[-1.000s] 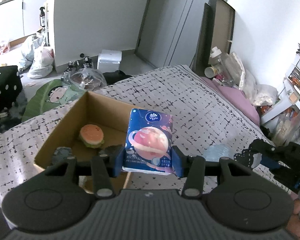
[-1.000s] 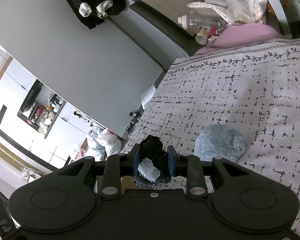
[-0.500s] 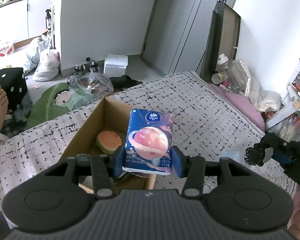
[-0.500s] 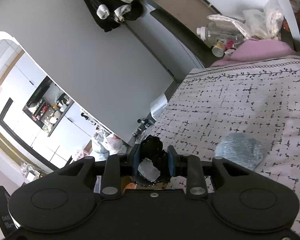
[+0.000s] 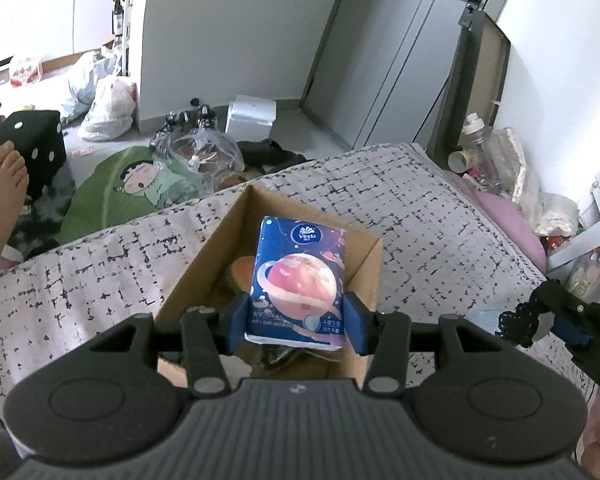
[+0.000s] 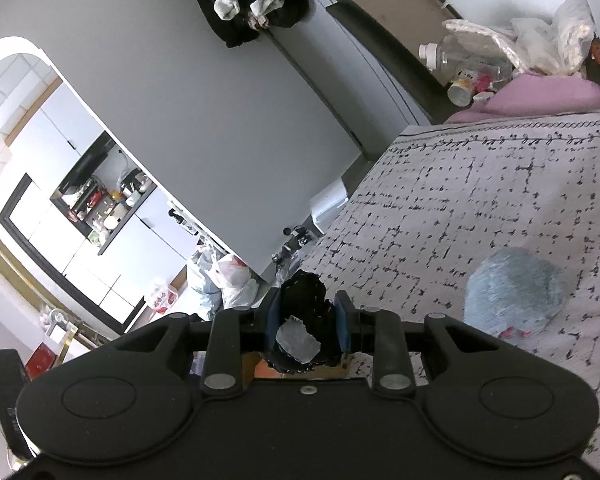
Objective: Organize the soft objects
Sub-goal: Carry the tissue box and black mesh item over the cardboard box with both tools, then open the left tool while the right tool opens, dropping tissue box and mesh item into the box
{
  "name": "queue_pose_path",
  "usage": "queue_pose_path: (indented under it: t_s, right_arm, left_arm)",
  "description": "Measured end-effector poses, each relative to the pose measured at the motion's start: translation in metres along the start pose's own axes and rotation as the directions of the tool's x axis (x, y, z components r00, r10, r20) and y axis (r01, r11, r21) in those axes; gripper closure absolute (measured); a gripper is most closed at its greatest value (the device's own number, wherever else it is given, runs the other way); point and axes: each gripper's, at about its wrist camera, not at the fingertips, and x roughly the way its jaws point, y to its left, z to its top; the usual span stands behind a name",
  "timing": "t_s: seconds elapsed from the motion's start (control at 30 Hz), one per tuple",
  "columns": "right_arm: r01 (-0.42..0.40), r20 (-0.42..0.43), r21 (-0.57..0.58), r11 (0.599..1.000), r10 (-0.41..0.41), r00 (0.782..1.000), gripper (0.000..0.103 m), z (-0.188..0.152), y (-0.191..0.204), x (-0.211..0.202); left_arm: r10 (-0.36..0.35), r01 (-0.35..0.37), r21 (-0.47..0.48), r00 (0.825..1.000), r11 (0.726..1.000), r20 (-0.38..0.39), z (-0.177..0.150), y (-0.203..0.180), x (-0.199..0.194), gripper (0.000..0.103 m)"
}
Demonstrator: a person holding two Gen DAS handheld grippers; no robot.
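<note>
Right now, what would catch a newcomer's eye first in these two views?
The blue tissue pack with its pink planet print, clamped in the left gripper above the open cardboard box on the bed. Next, the black lacy item pinched in the right gripper, and the fluffy blue-grey ball on the bedspread beside it.

A cardboard box (image 5: pixel 204 264) sits on the bed (image 5: pixel 420 220), a burger toy (image 5: pixel 242 270) inside it. A fluffy pad (image 6: pixel 514 290) lies on the bed to the box's right.

The cardboard box (image 5: pixel 216 256) has its top wide open, but a burger toy (image 5: pixel 242 270) hogs its far end. Bedspread (image 6: pixel 500 200) toward the headboard edge is bare past the blue plush (image 6: pixel 514 290).
</note>
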Motion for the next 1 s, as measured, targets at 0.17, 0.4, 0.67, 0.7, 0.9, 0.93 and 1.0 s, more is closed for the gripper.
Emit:
queue_pose_path:
  t_s: [0.17, 0.4, 0.67, 0.7, 0.9, 0.93, 1.0]
  right_arm:
    - [-0.008, -0.015, -0.021, 1.0, 0.008, 1.0, 0.075, -0.009, 0.014, 0.011]
    - [-0.032, -0.048, -0.076, 0.997, 0.028, 0.998, 0.075, -0.017, 0.033, 0.037]
    - [-0.027, -0.099, -0.096, 0.995, 0.018, 0.995, 0.074, -0.023, 0.051, 0.072]
    - [-0.023, -0.103, -0.093, 0.995, 0.013, 0.995, 0.074, -0.024, 0.051, 0.076]
    - [-0.042, -0.099, -0.074, 0.996, 0.035, 0.995, 0.051, -0.025, 0.058, 0.084]
    - [-0.036, -0.097, -0.07, 0.997, 0.03, 0.995, 0.045, -0.025, 0.06, 0.084]
    - [-0.028, -0.096, -0.065, 0.997, 0.022, 0.995, 0.038, -0.025, 0.061, 0.083]
  left_arm:
    - [-0.001, 0.001, -0.016, 0.999, 1.0, -0.04, -0.002, 0.012, 0.018, 0.054]
    - [0.004, -0.007, -0.028, 0.997, 1.0, -0.08, -0.001, 0.028, 0.038, 0.048]
    - [-0.007, 0.004, -0.031, 0.995, 1.0, -0.097, 0.005, 0.039, 0.042, 0.043]
    - [-0.009, 0.007, -0.028, 0.995, 1.0, -0.094, 0.006, 0.04, 0.042, 0.043]
    - [-0.011, 0.009, -0.023, 0.996, 1.0, -0.086, 0.012, 0.048, 0.044, 0.042]
    - [-0.017, 0.015, -0.026, 0.996, 1.0, -0.089, 0.013, 0.05, 0.044, 0.042]
    - [-0.023, 0.021, -0.03, 0.995, 0.999, -0.092, 0.014, 0.051, 0.044, 0.042]
